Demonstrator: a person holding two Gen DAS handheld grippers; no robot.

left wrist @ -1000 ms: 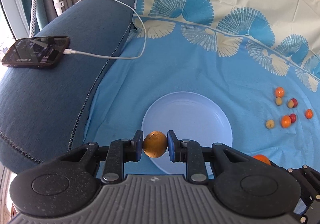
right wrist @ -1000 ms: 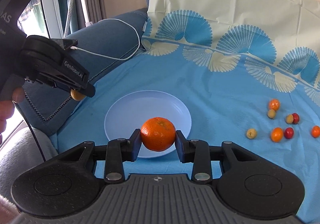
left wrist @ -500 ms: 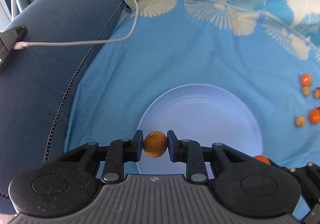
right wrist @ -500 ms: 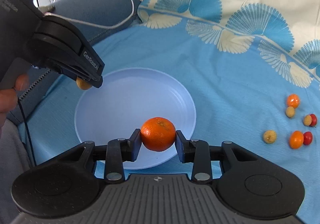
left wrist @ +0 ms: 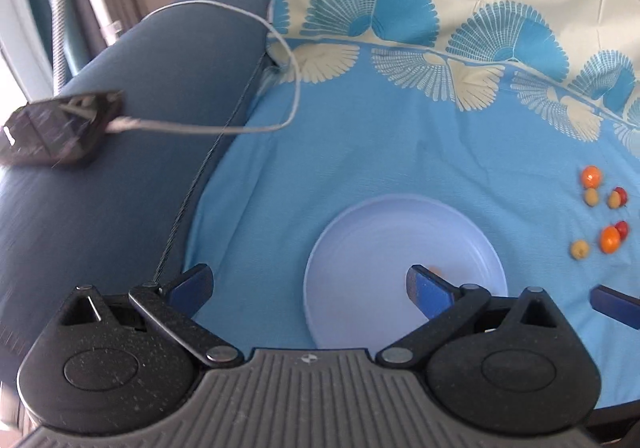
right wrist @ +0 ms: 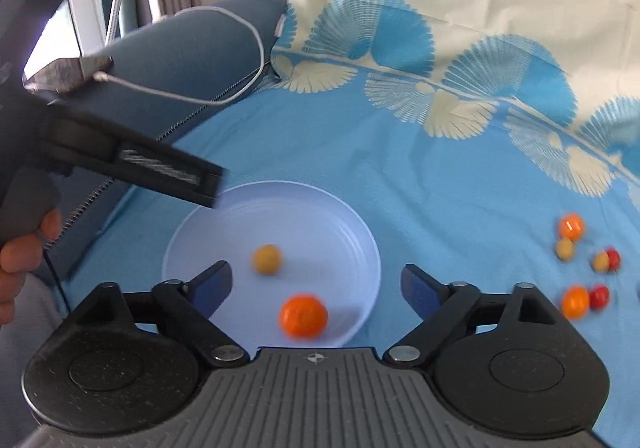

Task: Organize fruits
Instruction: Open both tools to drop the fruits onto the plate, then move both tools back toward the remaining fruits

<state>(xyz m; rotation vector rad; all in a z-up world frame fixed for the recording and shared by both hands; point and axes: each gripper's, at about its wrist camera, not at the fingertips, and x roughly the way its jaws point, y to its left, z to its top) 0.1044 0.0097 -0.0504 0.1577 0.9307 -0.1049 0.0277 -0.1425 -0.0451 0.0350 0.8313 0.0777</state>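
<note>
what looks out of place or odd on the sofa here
A dark phone lies on the sofa arm, its white charging cable trailing onto the blue cloth. Small fruits still lie loose there, outside the plate.

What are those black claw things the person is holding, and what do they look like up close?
Each is a hand-held tool. The right claw has a ribbed grey body, two round black discs, black linkage arms with silver rivets, and blue finger pads. The left claw looks the same. Seen from the side, it carries blurred white lettering and a grey pistol handle.
</note>
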